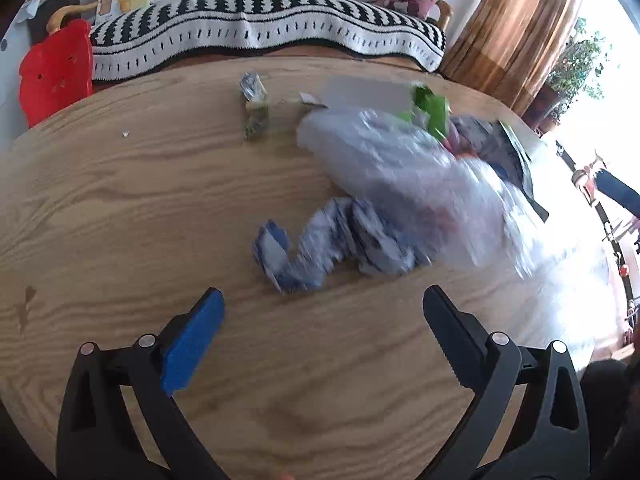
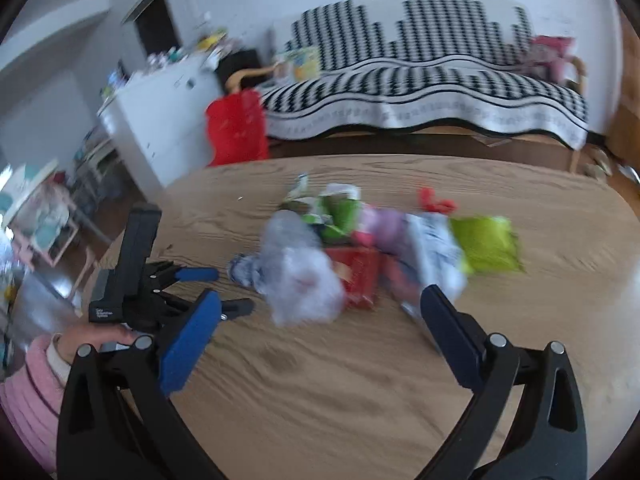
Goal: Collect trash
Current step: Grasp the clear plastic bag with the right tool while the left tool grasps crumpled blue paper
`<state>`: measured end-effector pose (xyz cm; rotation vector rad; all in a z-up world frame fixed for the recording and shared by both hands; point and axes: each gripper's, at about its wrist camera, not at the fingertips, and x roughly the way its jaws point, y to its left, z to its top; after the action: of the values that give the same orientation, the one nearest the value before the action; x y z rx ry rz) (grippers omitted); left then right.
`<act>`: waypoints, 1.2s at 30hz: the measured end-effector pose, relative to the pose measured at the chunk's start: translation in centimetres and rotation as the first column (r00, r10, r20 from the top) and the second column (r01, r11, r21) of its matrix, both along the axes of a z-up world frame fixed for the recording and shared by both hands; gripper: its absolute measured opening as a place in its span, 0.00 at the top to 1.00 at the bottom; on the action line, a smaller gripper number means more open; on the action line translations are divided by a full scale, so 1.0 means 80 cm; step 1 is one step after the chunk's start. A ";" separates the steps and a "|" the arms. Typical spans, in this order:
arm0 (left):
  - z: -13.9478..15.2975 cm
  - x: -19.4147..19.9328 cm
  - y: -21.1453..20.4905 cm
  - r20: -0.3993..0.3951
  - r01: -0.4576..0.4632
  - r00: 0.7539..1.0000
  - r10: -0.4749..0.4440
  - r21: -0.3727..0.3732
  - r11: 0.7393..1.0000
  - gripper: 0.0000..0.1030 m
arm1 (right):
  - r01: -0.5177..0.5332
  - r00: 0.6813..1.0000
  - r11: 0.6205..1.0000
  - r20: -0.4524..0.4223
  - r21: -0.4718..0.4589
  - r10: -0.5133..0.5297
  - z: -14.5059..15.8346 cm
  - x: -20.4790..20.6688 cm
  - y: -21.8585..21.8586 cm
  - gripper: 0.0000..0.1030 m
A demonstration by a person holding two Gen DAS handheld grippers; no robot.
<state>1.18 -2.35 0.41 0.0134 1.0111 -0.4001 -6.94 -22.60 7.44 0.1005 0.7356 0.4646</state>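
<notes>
— How are the claws set?
— Both are spread wide; nothing is held or touched. The left gripper (image 1: 323, 300) is poised above the wooden table (image 1: 120, 208), just short of a crumpled blue-and-white wrapper (image 1: 332, 244). The right gripper (image 2: 320, 300) is aimed at the trash pile (image 2: 360, 248).
— And the trash?
— It is heaped mid-table: a clear plastic bag (image 1: 400, 168), green packets (image 2: 486, 244), a red carton (image 2: 358, 272). A sofa (image 2: 420, 92) draped in black-and-white knit is seen behind, a red stool (image 1: 56, 70) beside it.
</notes>
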 end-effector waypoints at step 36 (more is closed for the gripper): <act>0.020 -0.025 -0.020 0.072 0.103 0.992 -0.104 0.021 0.994 0.63 | 0.044 0.999 0.996 -0.008 -0.075 -0.044 -0.045 0.056 0.037 0.76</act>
<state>-0.80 -3.95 1.98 0.0957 0.9441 -0.4827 -2.45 -19.62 3.85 0.0493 0.7583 0.3944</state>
